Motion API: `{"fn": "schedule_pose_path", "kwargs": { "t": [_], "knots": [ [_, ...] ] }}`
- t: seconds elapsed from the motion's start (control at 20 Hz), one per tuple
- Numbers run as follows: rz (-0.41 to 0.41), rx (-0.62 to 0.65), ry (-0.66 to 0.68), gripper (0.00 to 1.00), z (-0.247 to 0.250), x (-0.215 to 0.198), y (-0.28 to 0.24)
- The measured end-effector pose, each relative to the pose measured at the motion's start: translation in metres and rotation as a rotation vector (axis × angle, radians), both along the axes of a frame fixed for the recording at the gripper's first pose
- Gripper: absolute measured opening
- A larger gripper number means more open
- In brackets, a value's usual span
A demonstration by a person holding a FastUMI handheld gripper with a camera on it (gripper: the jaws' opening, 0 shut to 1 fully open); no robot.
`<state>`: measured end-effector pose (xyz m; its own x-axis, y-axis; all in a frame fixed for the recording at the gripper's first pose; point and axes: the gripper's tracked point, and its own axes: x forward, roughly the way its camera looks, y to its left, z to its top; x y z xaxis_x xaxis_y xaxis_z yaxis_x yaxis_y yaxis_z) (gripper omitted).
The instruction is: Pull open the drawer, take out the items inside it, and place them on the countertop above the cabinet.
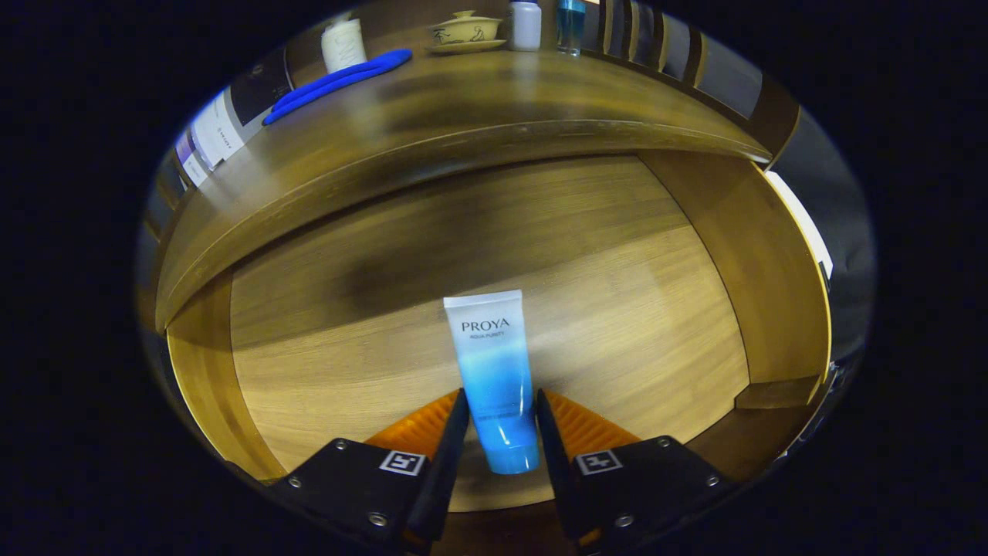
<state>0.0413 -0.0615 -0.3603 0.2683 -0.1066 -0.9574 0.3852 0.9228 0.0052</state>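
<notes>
The wooden drawer (772,293) stands pulled open below the cabinet's countertop (478,108). A cosmetic tube (494,363), white at its far end and blue toward its cap, points away from me over the drawer floor. My gripper (500,409) is shut on the tube's blue lower half, with one finger pressing each side and the cap end between the fingers. I cannot tell whether the tube rests on the drawer floor or hangs just above it.
On the countertop lie a long blue item (340,81), a white cylinder (343,45), a lidded tea bowl on a saucer (465,32), a white bottle (526,25) and a blue bottle (571,25). Drawer walls rise left and right of the tube.
</notes>
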Motion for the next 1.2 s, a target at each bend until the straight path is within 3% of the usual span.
{"fn": "schedule_pose_path", "kwargs": {
  "t": [0.1,0.25,0.85,1.2],
  "knots": [
    [0.007,0.001,-0.025,0.48,0.003,0.003,0.001],
    [-0.013,0.016,-0.078,0.45,0.011,0.002,-0.001],
    [-0.015,-0.104,-0.323,0.45,0.089,-0.035,-0.021],
    [0.008,-0.148,-0.466,0.45,0.146,-0.008,-0.026]
  ]
}}
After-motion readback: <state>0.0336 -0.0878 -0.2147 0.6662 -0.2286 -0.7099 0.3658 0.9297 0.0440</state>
